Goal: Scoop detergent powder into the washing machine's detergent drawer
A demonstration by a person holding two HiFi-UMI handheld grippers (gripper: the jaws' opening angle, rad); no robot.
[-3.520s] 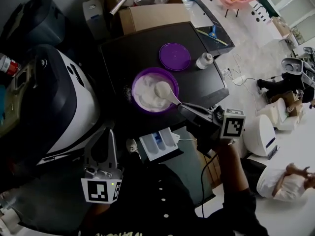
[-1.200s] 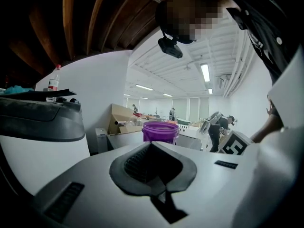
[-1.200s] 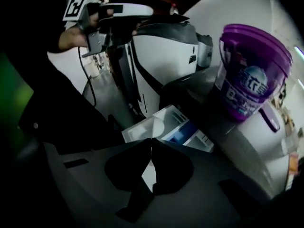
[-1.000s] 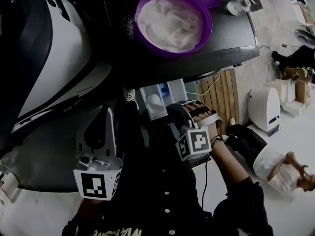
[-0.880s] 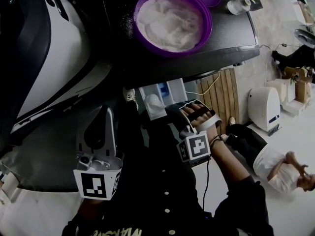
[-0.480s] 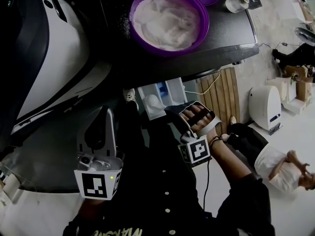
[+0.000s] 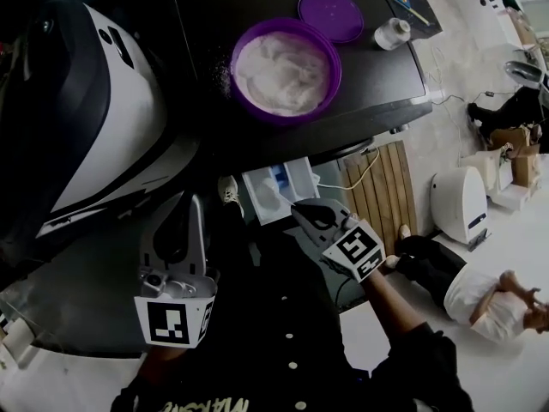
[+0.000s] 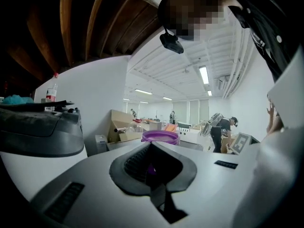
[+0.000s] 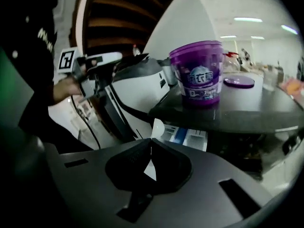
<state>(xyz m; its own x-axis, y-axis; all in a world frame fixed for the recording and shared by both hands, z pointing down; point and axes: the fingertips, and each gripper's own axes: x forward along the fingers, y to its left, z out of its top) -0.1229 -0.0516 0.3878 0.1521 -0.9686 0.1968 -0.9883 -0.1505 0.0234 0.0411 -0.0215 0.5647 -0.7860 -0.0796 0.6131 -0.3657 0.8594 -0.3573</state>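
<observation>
**Right gripper clamped on the scoop at the detergent drawer**

The right gripper (image 9: 151, 140) has its jaws closed on the white handle of the scoop (image 9: 158, 126). The scoop's bowl shows just past the fingertips, at the left end of the detergent drawer (image 9: 190, 137). Whether any powder lies in the bowl cannot be made out.

The drawer is white with a blue section. It sits under the front edge of the dark desk (image 7: 377, 93), just beside the washing machine (image 7: 94, 127). In the head view the right gripper points at it from the near side.

On the desk above stands a purple tub (image 7: 232, 75), open and filled nearly to the rim with white detergent powder (image 7: 283, 67). A few grains are scattered on the desk at its left. The tub's purple lid (image 7: 330, 14) lies flat behind it, apart from it, and a small white bottle (image 7: 390, 33) stands near the lid.

The left gripper (image 7: 190, 200) hangs low at the left, well away from the drawer, in front of the washing machine. Its jaws are closed together on nothing.
</observation>
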